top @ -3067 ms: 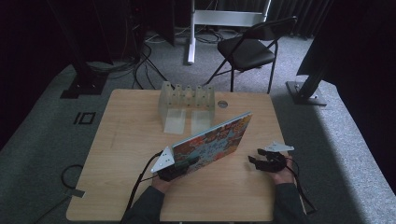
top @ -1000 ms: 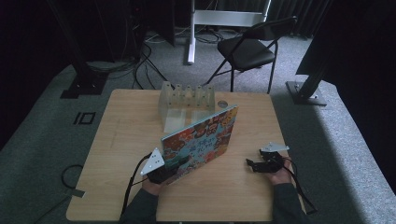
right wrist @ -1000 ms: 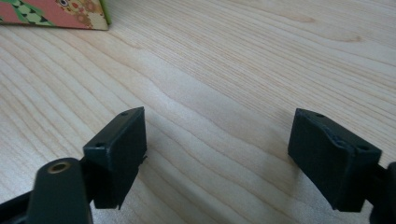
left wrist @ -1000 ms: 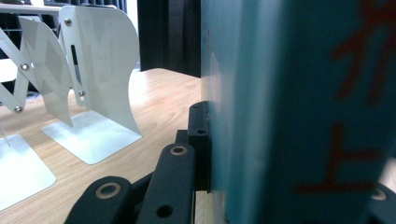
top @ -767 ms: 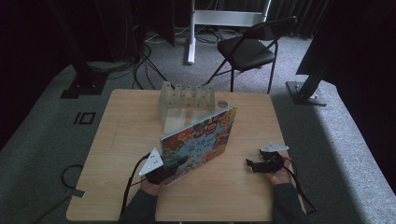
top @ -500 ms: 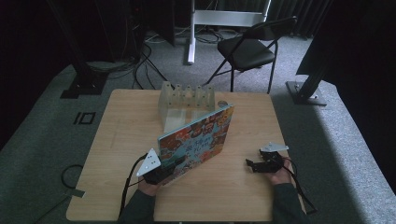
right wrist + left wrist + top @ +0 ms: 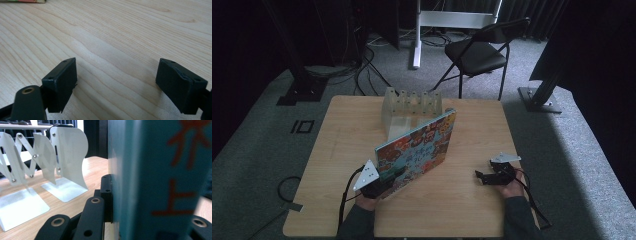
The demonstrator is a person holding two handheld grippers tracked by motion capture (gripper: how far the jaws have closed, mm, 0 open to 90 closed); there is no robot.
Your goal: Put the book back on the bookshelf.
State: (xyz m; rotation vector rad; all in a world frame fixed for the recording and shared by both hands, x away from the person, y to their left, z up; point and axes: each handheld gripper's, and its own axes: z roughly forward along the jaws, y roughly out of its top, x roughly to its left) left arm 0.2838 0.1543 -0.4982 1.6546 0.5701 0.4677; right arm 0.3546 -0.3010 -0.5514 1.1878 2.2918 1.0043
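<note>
Left claw: lower left of centre in the high view, clamped on the near bottom corner of the book; in the left gripper view the black jaws press flat on the teal spine side.
Right claw: lower right of the high view, jaws wide with nothing between them, low over bare worktop.
Book: mid-frame, raised on edge and tilted, colourful cover facing the camera, far corner just beside the rack.
Rack: white accordion book stand, upper centre of the high view, beyond the book.
Step in hand, judged: bringing the book toward a rack slot.
Doing it well: keep the spine upright, line the leading edge with a gap between dividers, go slowly; a one-corner grip may let it swing.
</note>
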